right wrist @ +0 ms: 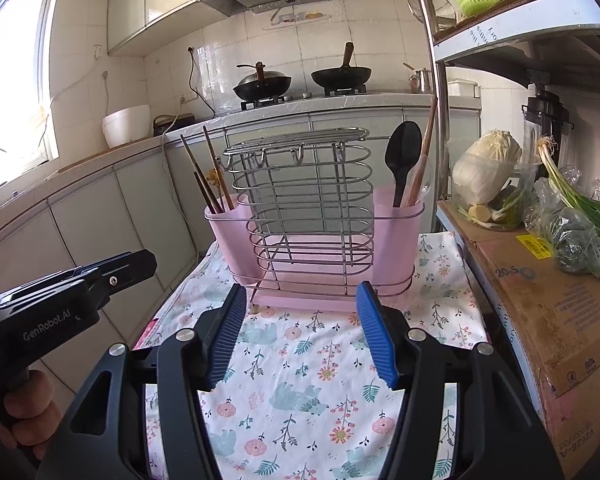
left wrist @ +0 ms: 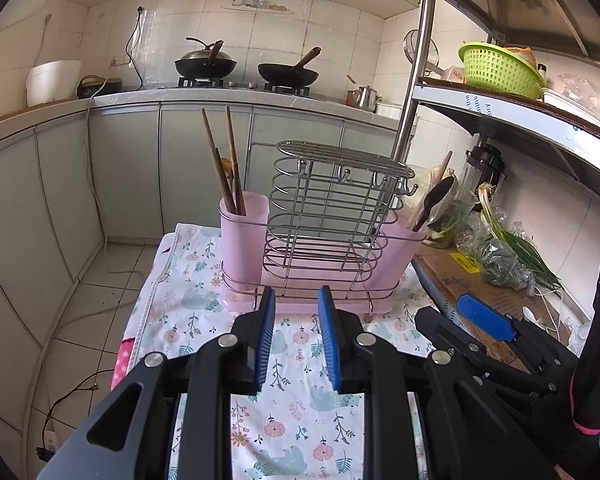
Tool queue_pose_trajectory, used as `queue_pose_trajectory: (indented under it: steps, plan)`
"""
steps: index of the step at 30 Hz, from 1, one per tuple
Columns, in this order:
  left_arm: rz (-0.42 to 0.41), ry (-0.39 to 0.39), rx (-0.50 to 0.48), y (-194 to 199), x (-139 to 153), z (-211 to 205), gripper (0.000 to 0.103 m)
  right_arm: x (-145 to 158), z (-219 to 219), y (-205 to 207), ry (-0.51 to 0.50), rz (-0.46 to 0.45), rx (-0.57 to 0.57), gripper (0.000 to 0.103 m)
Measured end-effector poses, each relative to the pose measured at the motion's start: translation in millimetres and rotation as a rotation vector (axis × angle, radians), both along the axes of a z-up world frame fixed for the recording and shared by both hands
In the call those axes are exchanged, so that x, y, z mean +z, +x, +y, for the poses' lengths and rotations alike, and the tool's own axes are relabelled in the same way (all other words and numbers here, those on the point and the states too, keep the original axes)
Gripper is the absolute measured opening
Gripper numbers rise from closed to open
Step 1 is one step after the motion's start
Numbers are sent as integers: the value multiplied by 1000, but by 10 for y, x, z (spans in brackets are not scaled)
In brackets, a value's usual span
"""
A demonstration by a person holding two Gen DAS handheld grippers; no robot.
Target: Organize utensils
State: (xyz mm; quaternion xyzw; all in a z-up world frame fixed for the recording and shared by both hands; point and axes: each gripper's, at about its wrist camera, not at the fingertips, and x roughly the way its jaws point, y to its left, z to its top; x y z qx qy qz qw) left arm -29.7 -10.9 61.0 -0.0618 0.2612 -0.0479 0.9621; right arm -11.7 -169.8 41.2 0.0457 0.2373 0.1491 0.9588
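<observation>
Both grippers just hover over the floral cloth (right wrist: pixel 300 360) on the worktop. Left gripper (left wrist: pixel 296 300) fingers are released, nothing between them; same for the right gripper (right wrist: pixel 300 296), spread wider. The utensil rack (right wrist: pixel 312 208) sits just beyond the fingertips, chopsticks (right wrist: pixel 208 176) in its left pink cup, black spoon (right wrist: pixel 402 160) in the right one.

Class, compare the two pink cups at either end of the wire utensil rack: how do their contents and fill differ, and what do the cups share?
The left pink cup holds thin dark chopsticks, fanned and leaning; the right pink cup holds a black spoon and a wooden utensil, both broader. The left cup's sticks look slimmer and more numerous; the right cup has just two visible items. Both cups are translucent pink, upright, and seated in the wire rack.
</observation>
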Motion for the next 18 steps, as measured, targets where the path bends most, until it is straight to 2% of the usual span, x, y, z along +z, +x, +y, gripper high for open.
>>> queue_pose_trajectory:
  steps: [18]
  plan:
    - [14, -4, -5, 44, -59, 8, 21, -36, -1, 35, -3, 11, 2, 58]
